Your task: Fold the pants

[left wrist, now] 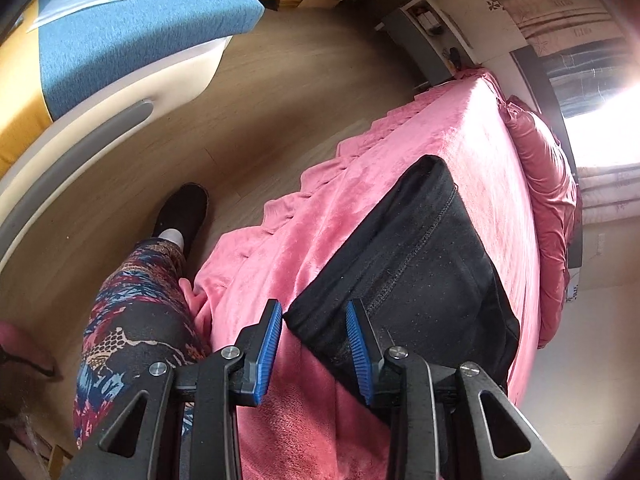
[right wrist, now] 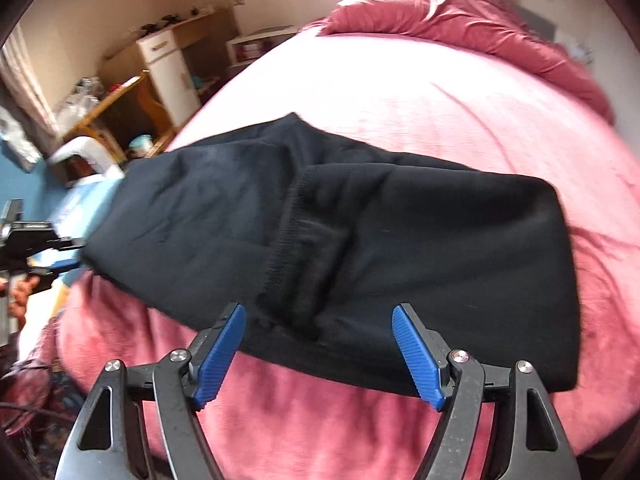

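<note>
One pair of black pants (right wrist: 360, 240) is lying folded on the pink bed (right wrist: 440, 100), just ahead of two hand-held grippers: the right hand-held gripper (right wrist: 320, 354) is hovering released, the left hand-held gripper (left wrist: 314, 354) is straddling its corner, unclenched.

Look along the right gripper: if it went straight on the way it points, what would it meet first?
Most likely the near edge of the folded black fabric pants on the pink plush blanket; depth is uncertain.
</note>
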Motion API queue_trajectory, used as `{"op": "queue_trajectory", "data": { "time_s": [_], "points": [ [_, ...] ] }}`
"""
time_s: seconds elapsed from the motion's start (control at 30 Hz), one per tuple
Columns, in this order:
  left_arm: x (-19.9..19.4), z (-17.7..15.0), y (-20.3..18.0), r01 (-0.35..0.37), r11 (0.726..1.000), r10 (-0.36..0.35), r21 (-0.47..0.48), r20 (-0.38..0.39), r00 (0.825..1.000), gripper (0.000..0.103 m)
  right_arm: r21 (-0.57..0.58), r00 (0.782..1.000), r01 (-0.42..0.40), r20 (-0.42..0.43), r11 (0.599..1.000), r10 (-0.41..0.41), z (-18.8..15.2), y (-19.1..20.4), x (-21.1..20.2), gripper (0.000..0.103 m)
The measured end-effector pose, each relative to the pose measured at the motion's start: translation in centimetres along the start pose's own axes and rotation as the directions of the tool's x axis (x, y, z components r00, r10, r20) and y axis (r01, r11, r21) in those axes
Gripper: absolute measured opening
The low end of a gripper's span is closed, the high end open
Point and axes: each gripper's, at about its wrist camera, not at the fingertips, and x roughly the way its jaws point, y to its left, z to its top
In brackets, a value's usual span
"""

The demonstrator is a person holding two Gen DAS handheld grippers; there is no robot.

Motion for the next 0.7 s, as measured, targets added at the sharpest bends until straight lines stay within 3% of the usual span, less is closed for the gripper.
{"op": "queue_trajectory", "data": {
  "time_s": [0.1, 0.33, 0.6, 0.7],
  "points": [
    [0.5, 0.0, 0.4, 0.007, 1.000, -0.008, -0.019, -0.015, 1.000, 0.033, 0.044, 1.000, 0.004, 0.002, 0.999, -0.004, -0.1, -1.0, 0.0, 0.077],
    [1.4, 0.1, 1.5, 0.071, 0.994, -0.075, -0.080, -0.041, 0.996, 0.033, 0.159, 0.996, -0.076, -0.041, 0.984, 0.084, -0.7, -3.4, 1.8, 0.078],
    [1.7, -0.1, 1.7, 0.121, 0.988, -0.125, -0.095, -0.031, 0.992, 0.032, 0.192, 0.994, -0.067, -0.076, 0.979, 0.083, -1.1, -4.1, 2.9, 0.080],
    [1.3, -0.1, 1.3, 0.139, 0.988, -0.139, -0.072, 0.000, 0.990, 0.022, 0.191, 0.994, -0.062, -0.080, 0.980, 0.079, -1.1, -4.1, 2.8, 0.081]
  ]
}}
